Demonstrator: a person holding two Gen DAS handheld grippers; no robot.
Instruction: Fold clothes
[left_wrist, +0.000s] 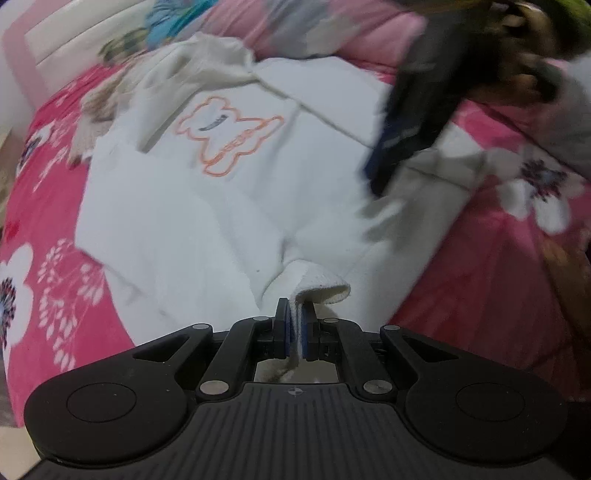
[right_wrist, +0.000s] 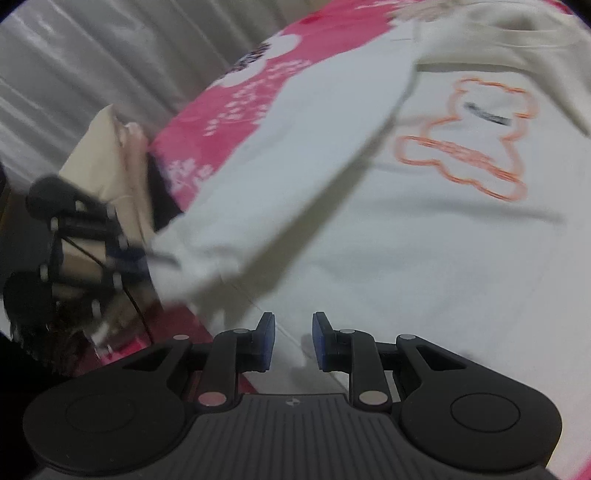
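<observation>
Bed cover (left_wrist: 480, 280), pink with white flowers, fills most of both views. On it lies a big white sweatshirt (left_wrist: 207, 229), spread out, with an orange bear outline (left_wrist: 229, 136) on its chest. One sleeve (right_wrist: 280, 162) is lifted and stretched across toward the near left in the right wrist view. The left gripper (left_wrist: 294, 330) is pressed together, pinching the sleeve's ribbed cuff (left_wrist: 321, 290). The right gripper (right_wrist: 293, 341) is spread, with nothing between its fingers, low over the white cloth near the bottom edge. It looks like the sleeve is being folded. To do it well, keep the cuff tight in the pinch, pull the sleeve straight, lay it flat across the shirt, and smooth any bumps.
</observation>
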